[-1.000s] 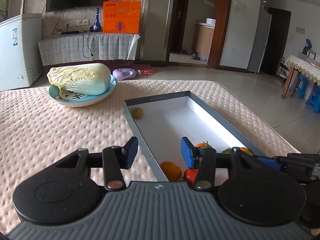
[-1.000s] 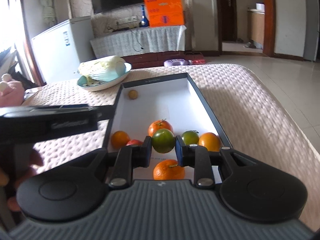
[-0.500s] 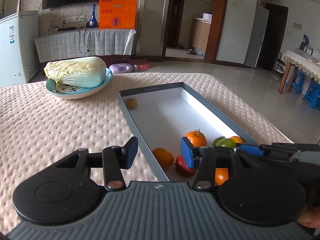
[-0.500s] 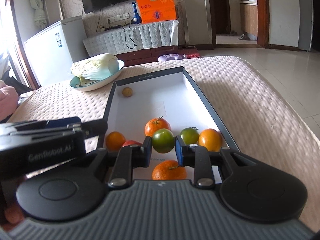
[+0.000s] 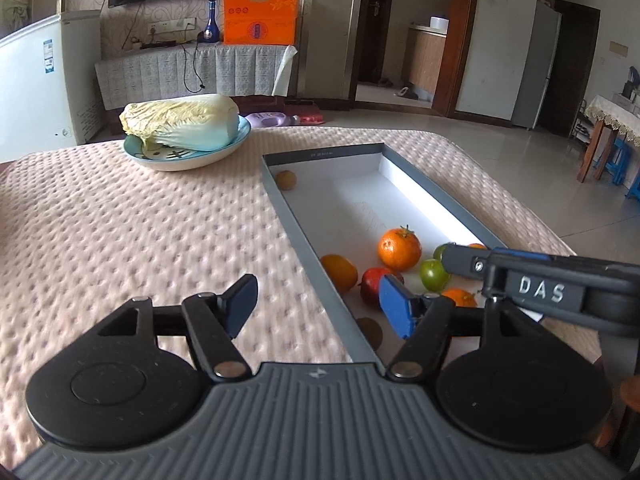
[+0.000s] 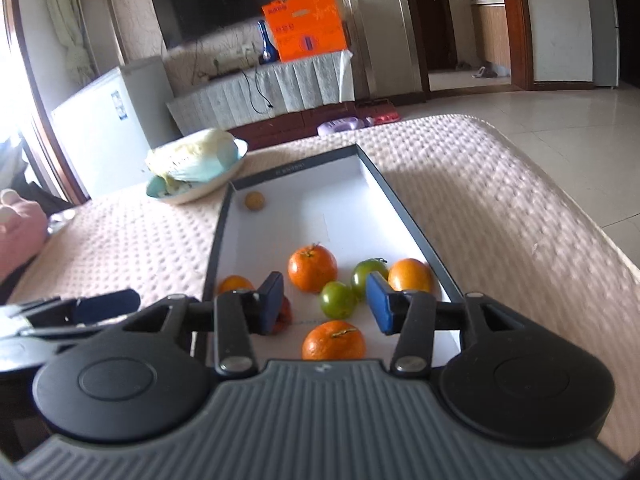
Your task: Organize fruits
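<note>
A long grey box [image 6: 404, 216] with a white floor lies on the pink bedspread and holds several fruits at its near end. My right gripper [image 6: 326, 303] is open above them. A green fruit [image 6: 338, 299] lies free on the box floor between its fingers, next to a second green fruit [image 6: 368, 274], oranges [image 6: 312, 267] and a red fruit [image 5: 374, 282]. My left gripper [image 5: 316, 306] is open and empty, straddling the box's left wall [image 5: 304, 240]. A small brown fruit [image 5: 286, 179] lies at the far end.
A blue plate with a napa cabbage [image 5: 180, 126] stands on the bedspread beyond the box to the left. A small brown fruit [image 5: 370, 330] lies by the box's near left wall. A person's pink sleeve [image 6: 16, 228] shows at the left edge.
My right gripper has opened and let go of the green fruit, which now lies on the box floor. Both grippers have pulled back and up a little.
</note>
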The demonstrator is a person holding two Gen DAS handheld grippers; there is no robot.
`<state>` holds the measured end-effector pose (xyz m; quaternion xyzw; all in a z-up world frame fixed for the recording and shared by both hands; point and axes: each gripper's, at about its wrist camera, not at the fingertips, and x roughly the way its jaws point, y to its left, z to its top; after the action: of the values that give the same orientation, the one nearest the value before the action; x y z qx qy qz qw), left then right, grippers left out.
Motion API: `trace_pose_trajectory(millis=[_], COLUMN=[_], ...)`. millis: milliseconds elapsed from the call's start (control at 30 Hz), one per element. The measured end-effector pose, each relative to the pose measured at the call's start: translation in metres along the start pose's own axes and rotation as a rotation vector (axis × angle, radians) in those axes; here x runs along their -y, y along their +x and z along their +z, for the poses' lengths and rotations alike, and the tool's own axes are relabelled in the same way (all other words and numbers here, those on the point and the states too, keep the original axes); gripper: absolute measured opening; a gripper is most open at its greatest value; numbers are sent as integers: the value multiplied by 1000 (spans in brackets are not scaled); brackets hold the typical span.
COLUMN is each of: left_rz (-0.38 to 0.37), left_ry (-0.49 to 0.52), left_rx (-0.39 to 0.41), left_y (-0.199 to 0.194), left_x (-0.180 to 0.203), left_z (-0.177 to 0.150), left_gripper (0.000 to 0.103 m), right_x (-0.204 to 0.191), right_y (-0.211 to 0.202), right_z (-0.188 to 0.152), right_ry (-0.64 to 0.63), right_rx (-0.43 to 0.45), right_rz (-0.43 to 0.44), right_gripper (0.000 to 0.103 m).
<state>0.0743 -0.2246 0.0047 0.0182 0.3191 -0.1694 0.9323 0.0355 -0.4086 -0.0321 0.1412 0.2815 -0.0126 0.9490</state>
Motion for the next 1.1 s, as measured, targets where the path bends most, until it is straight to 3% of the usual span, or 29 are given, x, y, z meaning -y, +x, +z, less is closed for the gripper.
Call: trace_pose_trajectory(millis=[267, 600, 833, 1000, 1100], left_rz=[47, 87, 54, 47, 99], left_ry=[36, 7, -43, 28, 90], left_rx=[-9, -5, 65, 130, 115], left_y=[-36, -72, -97, -111, -110], left_x=[13, 2, 1, 17, 30], left_z=[-23, -45, -48, -51, -51], left_gripper=[73, 73, 98, 103, 103], right_x=[-6, -9, -11, -17, -19], right_y=[-31, -88, -112, -120, -121], right_z=[-9, -34, -50, -60, -64], right_ry=[25, 18, -27, -71, -104], right_rx=[-8, -7, -24, -38, -45], right_rz=[36, 12, -6, -11, -14], right_gripper=[49, 49, 49, 49, 49])
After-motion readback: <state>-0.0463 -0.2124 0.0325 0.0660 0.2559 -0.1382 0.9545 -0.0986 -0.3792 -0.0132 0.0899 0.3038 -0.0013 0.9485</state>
